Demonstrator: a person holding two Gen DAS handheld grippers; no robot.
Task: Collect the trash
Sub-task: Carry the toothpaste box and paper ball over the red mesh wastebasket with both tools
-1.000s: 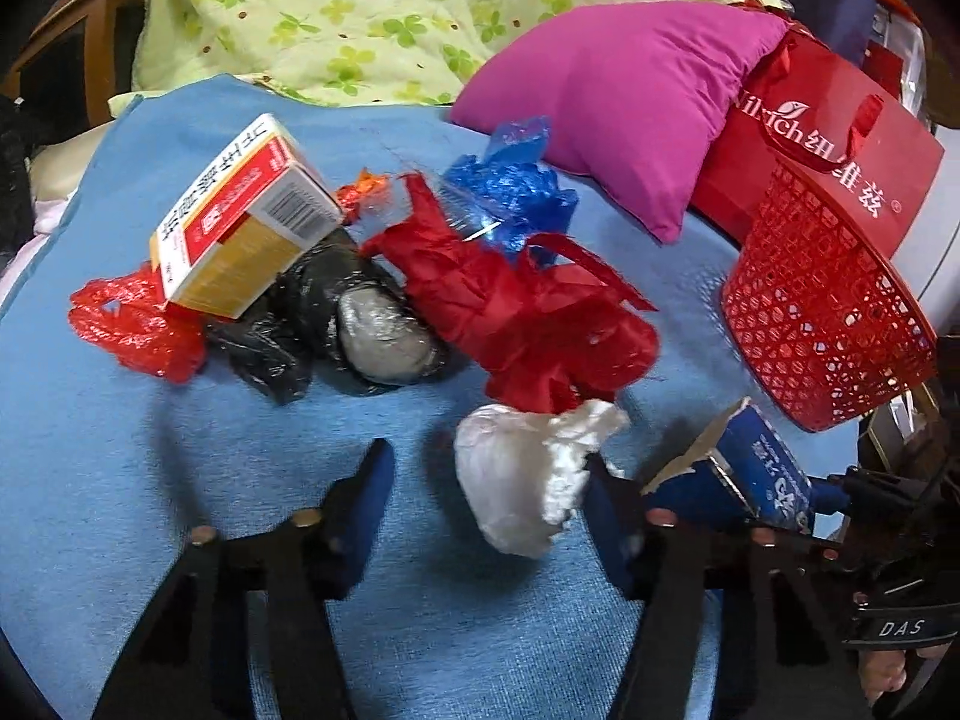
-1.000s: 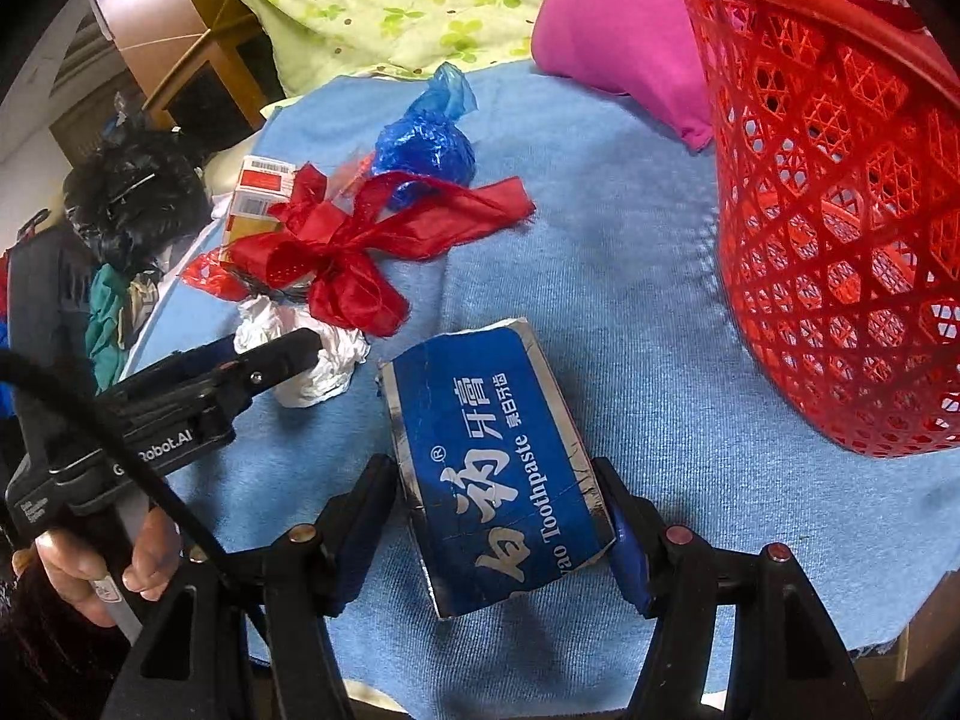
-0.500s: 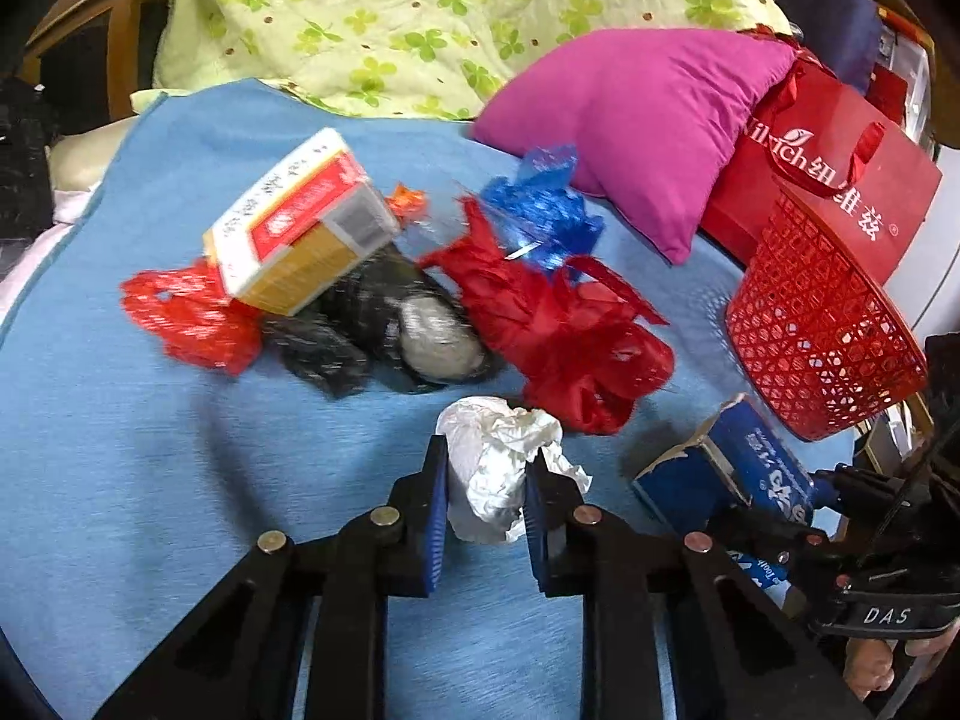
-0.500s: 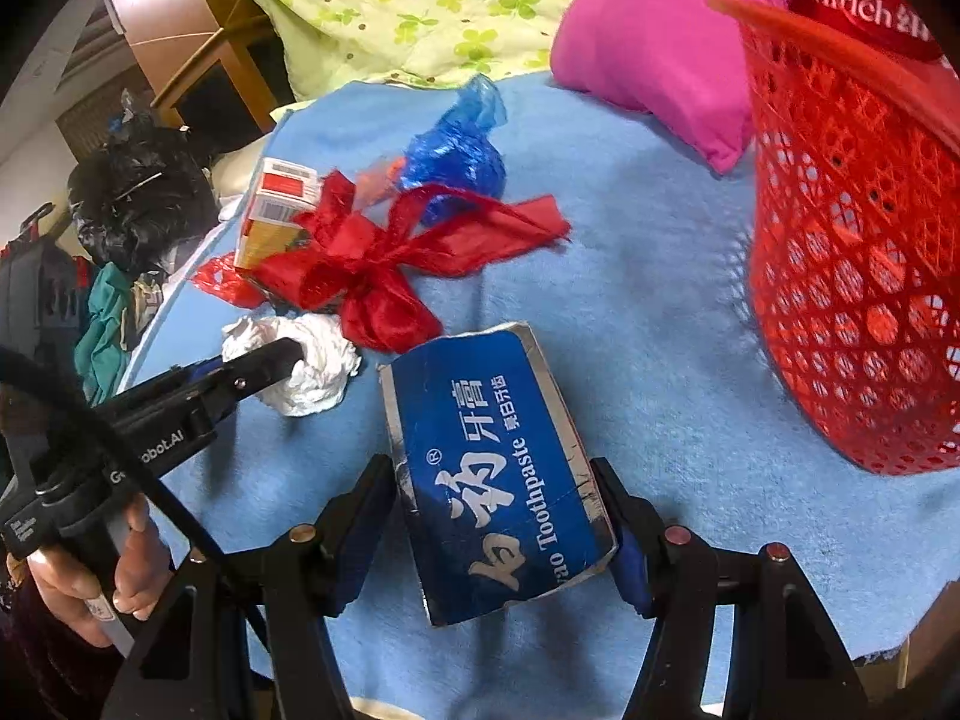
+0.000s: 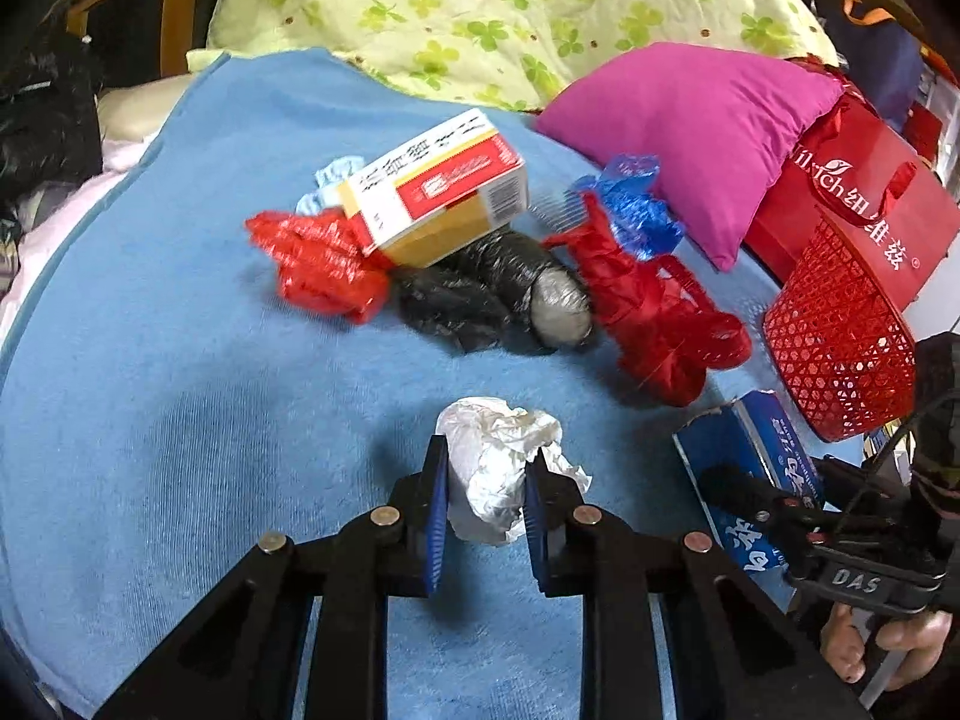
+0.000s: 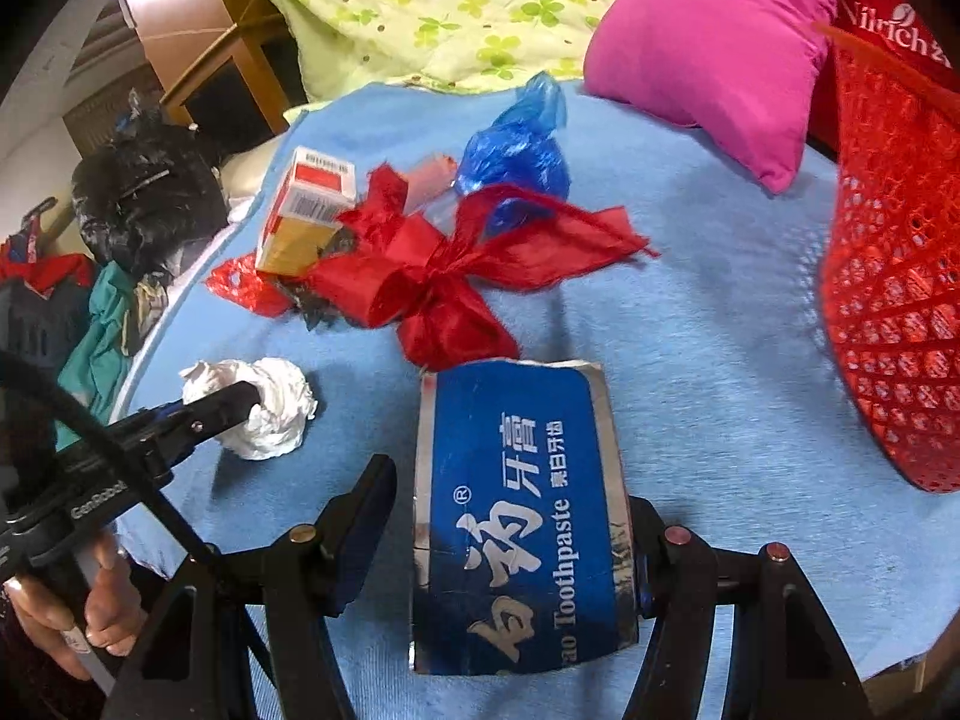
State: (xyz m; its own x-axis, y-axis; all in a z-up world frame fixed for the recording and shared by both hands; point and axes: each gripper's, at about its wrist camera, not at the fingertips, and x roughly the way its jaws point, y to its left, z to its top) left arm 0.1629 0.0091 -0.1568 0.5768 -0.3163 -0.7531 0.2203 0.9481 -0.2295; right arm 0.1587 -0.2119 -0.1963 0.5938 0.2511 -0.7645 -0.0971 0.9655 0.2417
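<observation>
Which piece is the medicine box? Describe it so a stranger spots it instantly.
Start at the blue blanket and find the trash pile at its middle. The medicine box sits on top, tilted, resting on the black bag beside the red wrapper. It is the only rigid carton there: white and red with a yellow side and a barcode.

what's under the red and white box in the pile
The red and white box leans on a black plastic bag and a crumpled red wrapper, with pale blue scrap behind. Anything directly beneath is hidden.
</observation>
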